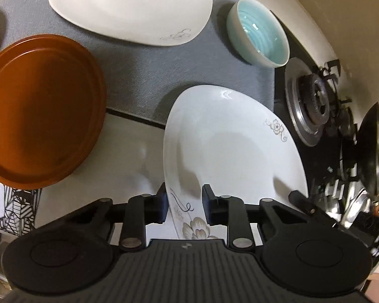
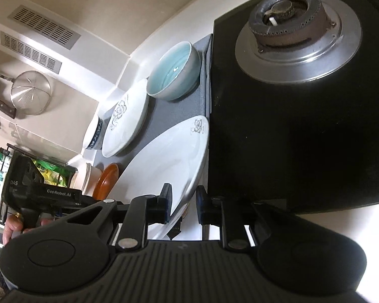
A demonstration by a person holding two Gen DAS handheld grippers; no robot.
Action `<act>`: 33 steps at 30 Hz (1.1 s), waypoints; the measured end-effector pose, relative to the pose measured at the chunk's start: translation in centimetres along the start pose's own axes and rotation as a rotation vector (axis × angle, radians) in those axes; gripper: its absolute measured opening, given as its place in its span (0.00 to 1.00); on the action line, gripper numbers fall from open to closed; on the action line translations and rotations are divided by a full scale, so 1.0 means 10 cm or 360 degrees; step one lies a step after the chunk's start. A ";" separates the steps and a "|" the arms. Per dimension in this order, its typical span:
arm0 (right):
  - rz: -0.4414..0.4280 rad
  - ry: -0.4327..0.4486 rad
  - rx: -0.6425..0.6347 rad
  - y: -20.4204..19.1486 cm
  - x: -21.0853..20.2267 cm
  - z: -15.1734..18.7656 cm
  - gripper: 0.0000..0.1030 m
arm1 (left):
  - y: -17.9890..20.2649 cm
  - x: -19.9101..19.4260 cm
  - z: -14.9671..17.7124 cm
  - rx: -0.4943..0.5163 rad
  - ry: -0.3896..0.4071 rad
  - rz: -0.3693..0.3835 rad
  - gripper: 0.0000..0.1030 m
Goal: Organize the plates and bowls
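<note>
A white flower-print plate [image 1: 230, 149] lies partly on the grey mat [image 1: 144, 75] and partly on the counter. My left gripper [image 1: 184, 204] is open, its jaws either side of the plate's near rim. My right gripper [image 2: 183, 203] is open too, straddling the same plate [image 2: 164, 161] at another edge. A second white flower plate [image 1: 128, 7] lies at the back of the mat. A pale blue bowl [image 1: 260, 32] stands at the mat's right edge. A brown plate [image 1: 40, 108] lies to the left.
A black gas hob with a burner [image 1: 313, 101] lies right of the mat; a dark pan [image 1: 371, 146] sits further right. A blue-patterned white bowl [image 2: 93, 136] and a cream container [image 2: 88, 176] stand beyond the plates. A strainer [image 2: 30, 93] hangs on the wall.
</note>
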State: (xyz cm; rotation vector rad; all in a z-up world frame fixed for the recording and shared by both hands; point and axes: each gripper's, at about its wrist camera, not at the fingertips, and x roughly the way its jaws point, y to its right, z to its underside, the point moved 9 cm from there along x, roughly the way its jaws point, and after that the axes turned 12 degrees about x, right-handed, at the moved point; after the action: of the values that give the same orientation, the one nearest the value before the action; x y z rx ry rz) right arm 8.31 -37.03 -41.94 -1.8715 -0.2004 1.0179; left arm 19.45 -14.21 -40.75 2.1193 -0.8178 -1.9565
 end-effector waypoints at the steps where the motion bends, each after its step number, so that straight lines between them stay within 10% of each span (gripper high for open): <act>1: -0.0011 0.0008 0.0006 0.00 -0.02 0.00 0.21 | 0.00 0.01 -0.01 -0.0006 0.0010 0.0005 0.27; 14: -0.0089 0.0056 -0.0019 -0.31 0.05 -0.10 0.21 | -0.02 -0.36 -0.11 0.0021 0.0124 -0.0130 0.27; 33: -0.0024 0.0102 0.0038 -0.90 0.45 -0.19 0.21 | -0.58 -0.74 -0.46 0.0011 0.0143 -0.0007 0.22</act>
State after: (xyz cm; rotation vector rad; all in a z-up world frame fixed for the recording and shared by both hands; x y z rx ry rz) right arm 15.04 -31.24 -36.87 -1.8750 -0.1638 0.9447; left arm 25.47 -7.00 -36.23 2.1964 -0.8051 -1.8481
